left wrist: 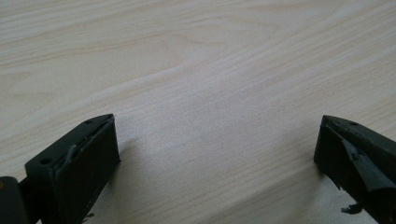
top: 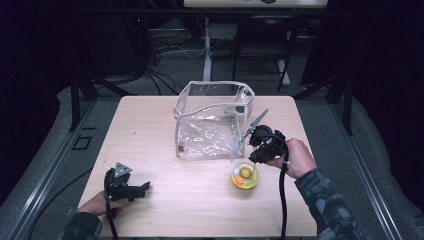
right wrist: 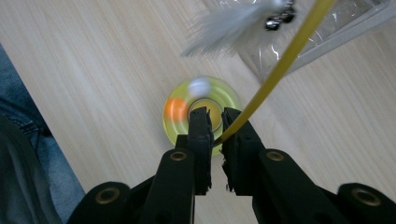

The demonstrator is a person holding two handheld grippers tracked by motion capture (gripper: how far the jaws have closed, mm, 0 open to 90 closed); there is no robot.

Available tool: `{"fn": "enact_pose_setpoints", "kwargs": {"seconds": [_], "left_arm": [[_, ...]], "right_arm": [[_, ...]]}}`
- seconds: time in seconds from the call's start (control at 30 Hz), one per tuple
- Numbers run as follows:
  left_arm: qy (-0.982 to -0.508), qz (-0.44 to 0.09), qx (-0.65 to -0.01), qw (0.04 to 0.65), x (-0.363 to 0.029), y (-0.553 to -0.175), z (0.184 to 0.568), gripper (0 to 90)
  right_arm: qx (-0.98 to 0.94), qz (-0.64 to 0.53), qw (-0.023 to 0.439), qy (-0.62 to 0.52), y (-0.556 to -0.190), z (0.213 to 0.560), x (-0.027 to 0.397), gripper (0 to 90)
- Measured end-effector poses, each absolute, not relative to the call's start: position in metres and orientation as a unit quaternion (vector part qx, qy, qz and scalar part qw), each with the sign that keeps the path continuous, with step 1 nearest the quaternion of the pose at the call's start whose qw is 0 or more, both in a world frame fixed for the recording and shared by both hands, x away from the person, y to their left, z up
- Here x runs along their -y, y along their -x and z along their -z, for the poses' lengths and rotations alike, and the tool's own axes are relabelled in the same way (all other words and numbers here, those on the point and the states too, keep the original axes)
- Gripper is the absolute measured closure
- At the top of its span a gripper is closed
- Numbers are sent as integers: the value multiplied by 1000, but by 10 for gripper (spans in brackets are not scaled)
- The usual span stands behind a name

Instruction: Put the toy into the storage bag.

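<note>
Right of table centre, just before the clear bag (top: 212, 122) | right gripper (right wrist: 215, 123) points down over one yellow toy disc (top: 245, 176), jaws pinched on its thin yellow wand (right wrist: 280, 65), feather tip (right wrist: 229, 23) blurred | two balls in the disc, orange and white | left gripper (left wrist: 217, 154) resting low near table (top: 150, 120) edge, jaws wide, nothing between | no readable writing

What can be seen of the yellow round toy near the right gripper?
The yellow round toy is a translucent yellow-green disc of what looks like plastic, lying flat on the wooden table in front of the clear bag's right corner. An orange ball and a white ball sit in its ring-shaped track. A thin yellow rod with a blurred grey feather at its far end rises from its middle, clamped in the right gripper.
</note>
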State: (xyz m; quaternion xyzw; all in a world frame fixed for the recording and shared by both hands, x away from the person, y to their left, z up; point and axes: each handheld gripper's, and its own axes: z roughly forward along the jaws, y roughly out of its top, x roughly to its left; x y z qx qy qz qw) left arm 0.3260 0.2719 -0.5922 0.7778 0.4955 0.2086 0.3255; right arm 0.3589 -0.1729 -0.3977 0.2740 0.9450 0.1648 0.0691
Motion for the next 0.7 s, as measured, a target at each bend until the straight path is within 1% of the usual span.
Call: {"fn": "enact_pose_setpoints", "kwargs": {"seconds": [0.03, 0.2, 0.7], "left_arm": [[-778, -209, -496, 326, -272, -326, 592, 1], [-778, -209, -496, 326, -272, -326, 592, 1], [-778, -209, -496, 325, -272, -326, 592, 1]], "right_arm": [[-945, -165, 69, -274, -359, 398, 173, 820], [-945, -160, 64, -277, -359, 397, 176, 876], [-949, -155, 61, -267, -364, 391, 173, 880]]}}
